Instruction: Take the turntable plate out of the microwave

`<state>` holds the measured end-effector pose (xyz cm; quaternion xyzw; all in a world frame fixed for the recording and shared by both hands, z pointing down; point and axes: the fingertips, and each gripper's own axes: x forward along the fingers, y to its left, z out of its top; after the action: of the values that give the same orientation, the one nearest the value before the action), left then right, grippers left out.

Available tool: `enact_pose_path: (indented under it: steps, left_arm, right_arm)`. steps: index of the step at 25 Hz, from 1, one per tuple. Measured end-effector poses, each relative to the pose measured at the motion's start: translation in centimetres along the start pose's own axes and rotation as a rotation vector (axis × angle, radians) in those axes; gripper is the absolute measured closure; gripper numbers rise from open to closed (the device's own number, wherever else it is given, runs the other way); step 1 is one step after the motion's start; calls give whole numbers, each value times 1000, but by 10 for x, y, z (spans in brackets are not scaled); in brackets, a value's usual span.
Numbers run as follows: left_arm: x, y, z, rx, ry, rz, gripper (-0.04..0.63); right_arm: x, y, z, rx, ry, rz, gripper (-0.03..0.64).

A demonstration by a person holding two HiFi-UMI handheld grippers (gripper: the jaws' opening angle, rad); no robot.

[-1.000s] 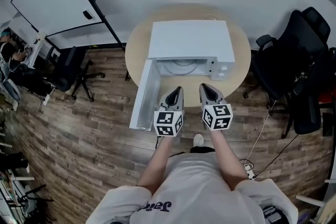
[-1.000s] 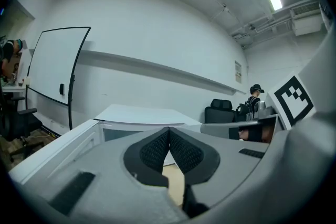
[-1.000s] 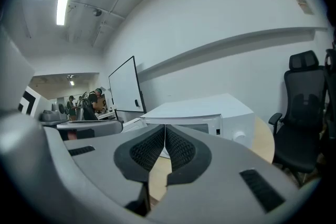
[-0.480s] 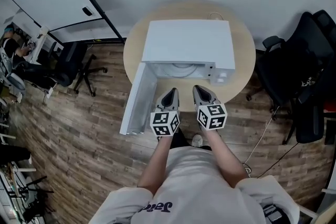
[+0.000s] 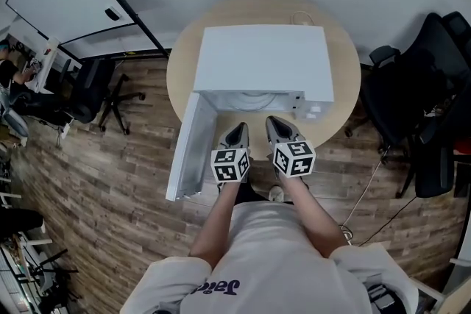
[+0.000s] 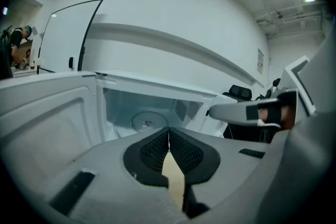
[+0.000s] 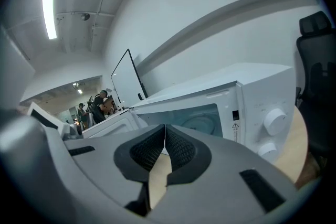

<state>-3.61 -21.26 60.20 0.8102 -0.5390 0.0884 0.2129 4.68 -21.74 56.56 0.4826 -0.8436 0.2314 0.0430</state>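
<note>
A white microwave (image 5: 261,59) stands on a round wooden table (image 5: 338,110), its door (image 5: 188,147) swung open to the left. Inside the lit cavity lies the round glass turntable plate (image 6: 148,121), also seen past the right gripper as the plate (image 7: 202,124). My left gripper (image 5: 237,134) and right gripper (image 5: 276,126) hover side by side just in front of the cavity opening. Both are shut, pads together, with nothing between them. In the left gripper view the left gripper (image 6: 168,134) points at the cavity; the right gripper (image 7: 165,131) points at its right half.
Two control knobs (image 7: 275,120) sit on the microwave's right front panel. Black office chairs (image 5: 412,114) stand to the right of the table, another chair (image 5: 99,95) and a whiteboard (image 5: 62,0) to the left. The floor (image 5: 110,217) is wood plank.
Both grippers have sunk and drawn a little closer to the microwave opening. They stay shut. The head view has shifted so the microwave sits lower and nearer.
</note>
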Motion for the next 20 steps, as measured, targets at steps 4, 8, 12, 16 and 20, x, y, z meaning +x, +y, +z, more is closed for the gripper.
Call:
enact_pose_path:
  steps: [4, 8, 12, 16, 20]
  left_arm:
    - [20, 14, -26, -56, 78, -25, 580]
    - [35, 27, -44, -203, 110, -54, 578]
    - [51, 36, -55, -244, 145, -62, 574]
    - [69, 41, -68, -412, 156, -105, 485]
    - [84, 52, -76, -669, 130, -129, 431]
  right_arm:
    - [15, -3, 4, 7, 11, -11, 600]
    - [27, -6, -2, 9, 40, -25, 600]
    - [35, -10, -9, 12, 70, -37, 600]
    - [41, -13, -14, 11, 89, -50, 600]
    - [46, -15, -15, 12, 105, -58, 600]
